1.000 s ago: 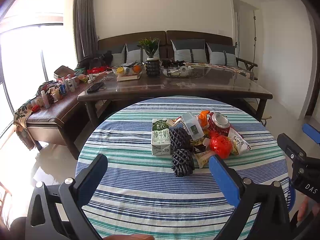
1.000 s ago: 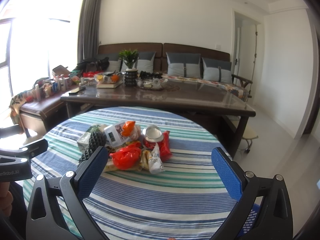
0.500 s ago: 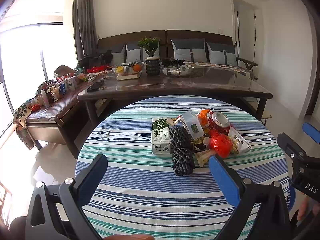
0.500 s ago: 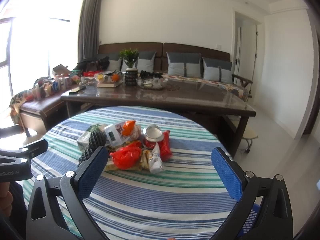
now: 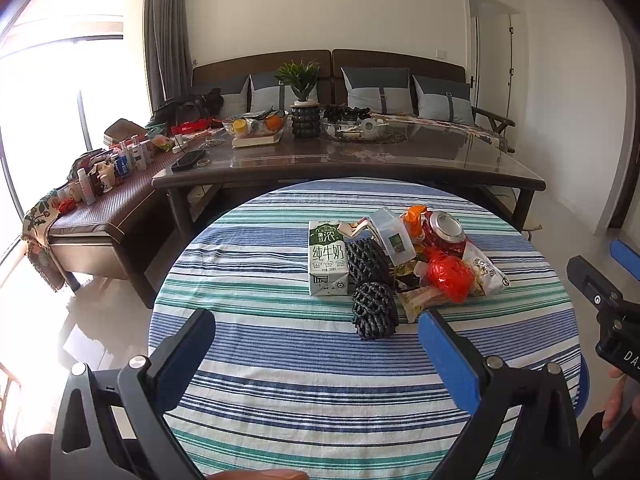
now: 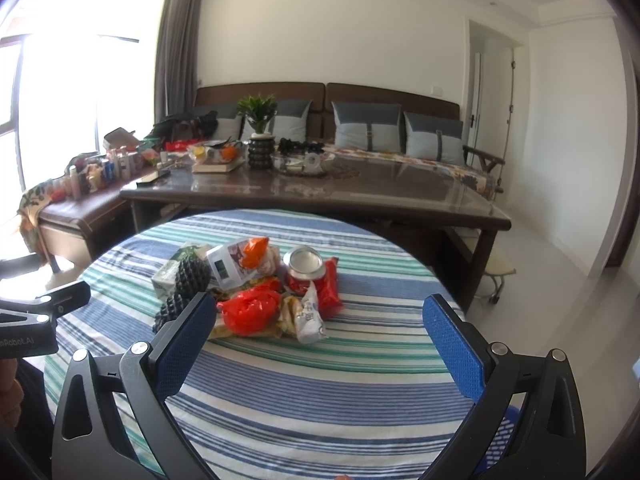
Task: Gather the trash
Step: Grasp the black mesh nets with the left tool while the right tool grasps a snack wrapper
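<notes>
Left wrist: left gripper point(image 5: 316, 354) hovering with jaws spread wide, empty, facing trash heap — green-white milk carton point(image 5: 326, 256), black foam nets point(image 5: 374, 310), dented red can point(image 5: 445, 232) — lying mid striped round tablecloth point(image 5: 260, 360)

Right wrist: right gripper point(image 6: 320, 340) hanging likewise spread, crumpled red plastic bag point(image 6: 250, 310) sitting just beyond its left finger

1. One milk carton point(image 5: 326, 258) is lying at the left edge of the trash pile on the round striped table point(image 5: 280, 360).
2. Two black foam nets point(image 5: 370, 288) are sitting just right of the carton.
3. One crushed red can point(image 5: 444, 232) is resting right of the carton, behind the pile.
4. One red plastic bag point(image 5: 448, 274) is lying in front of the can.
5. Four cushions point(image 5: 380, 90) are showing on the sofa, far behind the carton.
</notes>
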`<state>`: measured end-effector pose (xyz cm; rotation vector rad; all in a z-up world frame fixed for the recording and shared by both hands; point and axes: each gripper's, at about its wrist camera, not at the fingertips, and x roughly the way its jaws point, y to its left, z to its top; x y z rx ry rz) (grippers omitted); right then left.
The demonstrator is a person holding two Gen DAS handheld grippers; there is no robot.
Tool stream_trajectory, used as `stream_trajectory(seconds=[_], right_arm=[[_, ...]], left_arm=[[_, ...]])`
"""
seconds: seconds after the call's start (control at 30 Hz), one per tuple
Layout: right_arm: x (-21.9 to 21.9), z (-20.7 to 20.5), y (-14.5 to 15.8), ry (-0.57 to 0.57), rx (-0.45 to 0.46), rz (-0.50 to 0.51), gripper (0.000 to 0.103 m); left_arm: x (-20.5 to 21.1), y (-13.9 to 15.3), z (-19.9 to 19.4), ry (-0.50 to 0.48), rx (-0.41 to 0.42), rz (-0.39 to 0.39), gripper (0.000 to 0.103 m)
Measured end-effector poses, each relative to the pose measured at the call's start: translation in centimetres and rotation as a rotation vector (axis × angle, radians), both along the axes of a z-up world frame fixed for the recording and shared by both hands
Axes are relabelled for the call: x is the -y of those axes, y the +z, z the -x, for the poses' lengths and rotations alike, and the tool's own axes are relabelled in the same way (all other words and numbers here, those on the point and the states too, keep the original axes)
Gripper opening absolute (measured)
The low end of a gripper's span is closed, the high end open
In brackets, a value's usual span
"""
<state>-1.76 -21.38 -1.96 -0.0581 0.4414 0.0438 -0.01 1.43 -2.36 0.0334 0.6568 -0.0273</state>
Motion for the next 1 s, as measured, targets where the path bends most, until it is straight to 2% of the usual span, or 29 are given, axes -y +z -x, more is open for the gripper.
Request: stream_trajectory(seconds=[0.27, 0.47, 0.67, 0.77, 0.93, 1.0], right_arm=[[0.5, -0.5, -1.2, 0.006, -0.047, -0.006, 0.103], [1.3, -2.0, -3.4, -0.017, -0.161, -0.018, 0.103], [3.0, -3.4, -5.8, -0.024, -0.268, -0.046, 0.103], [3.6, -4.2, -6.6, 0.006, -0.299, -0.06, 0.103], [3.7, -6.2, -7.5, 0.113, -0.345, -0.023, 0.103], [4.2, -7.1, -7.8, 0.149, -0.362, -0.03, 0.102]], left_arm=[[-0.6, -4.2, -0.9, -0.01, -0.137, -0.018, 0.103], [1.1, -7.0, -2.7, -0.035, -0.226, -0.033, 0.103], [2.9, -10.5, -5.9, -0.039, -0.311, -0.115, 0.103], [2.4, -11.2, -6.9, -0.027, -0.332, -0.066, 0.103], [1.9, -11.4, -7.9, -0.031, -0.335, -0.022, 0.103], [1.3, -11.5, -8.1, 0.005, -0.333, 0.021, 0.103]])
